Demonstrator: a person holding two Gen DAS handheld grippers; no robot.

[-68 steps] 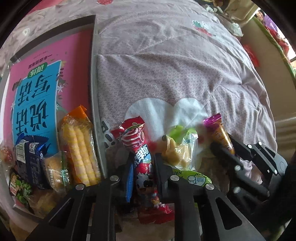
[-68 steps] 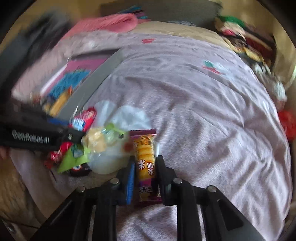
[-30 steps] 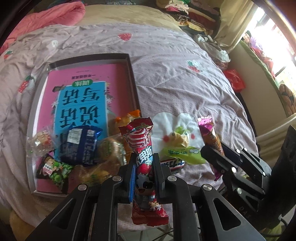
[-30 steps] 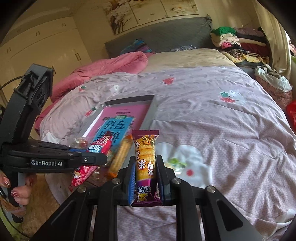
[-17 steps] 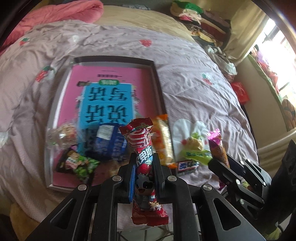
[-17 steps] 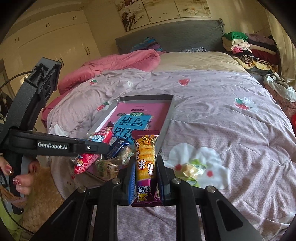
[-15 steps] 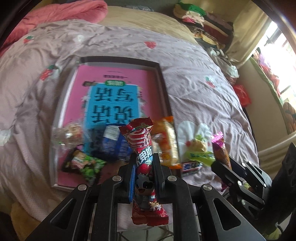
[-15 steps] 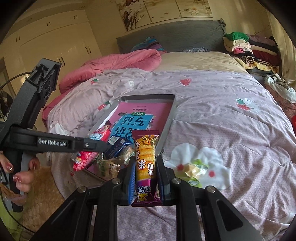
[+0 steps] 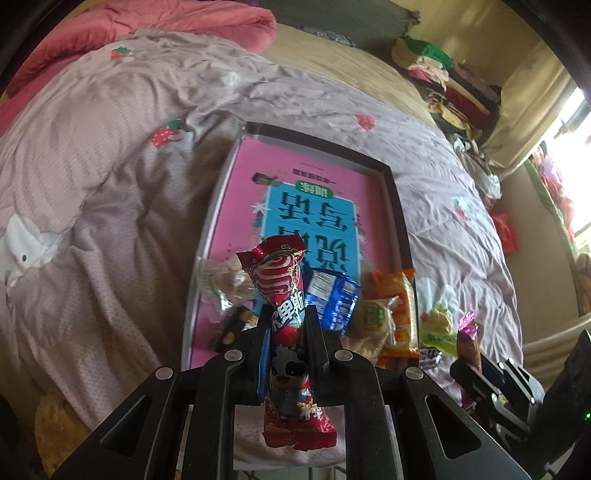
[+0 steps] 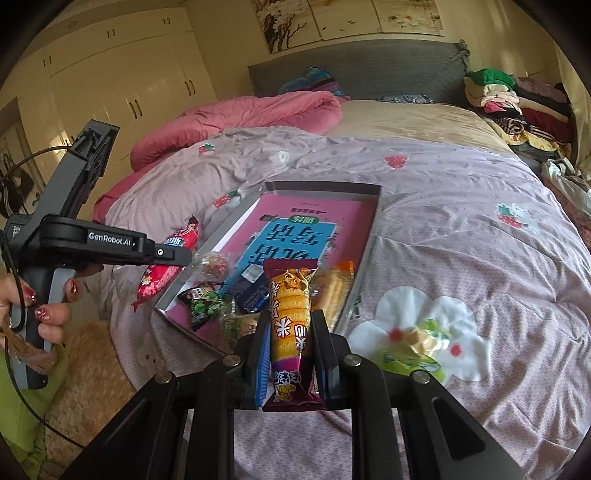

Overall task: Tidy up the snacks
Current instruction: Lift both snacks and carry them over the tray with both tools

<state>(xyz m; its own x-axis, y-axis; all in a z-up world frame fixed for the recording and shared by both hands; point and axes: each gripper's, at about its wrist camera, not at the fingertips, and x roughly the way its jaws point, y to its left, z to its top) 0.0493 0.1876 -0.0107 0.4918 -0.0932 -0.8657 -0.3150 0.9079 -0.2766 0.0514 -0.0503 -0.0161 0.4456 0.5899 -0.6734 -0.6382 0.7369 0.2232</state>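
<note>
Left gripper (image 9: 286,317) clamped on a red snack packet (image 9: 286,295): crimped top, white swirl, blue band, cartoon cow, held upright above the tray's (image 9: 400,206) near end. Right gripper (image 10: 290,325) clamped on a purple-wrapped corn-stick packet (image 10: 290,314), orange ridged sticks printed; tray at 12 o'clock beyond it.

Home bedroom. Wide bed under a mauve quilted cover printed with strawberries (image 10: 424,206); rumpled pink duvet (image 10: 255,114) bunched toward the grey upholstered headboard (image 10: 354,70). Cream built-in wardrobe doors with dark handles (image 10: 122,85) along one wall. Floral painted panels (image 10: 347,18) hang above the headboard. Stack of folded clothes in mixed colours (image 10: 517,103) piled at the bed's far side. Daylight enters from a window edge (image 9: 572,110).
</note>
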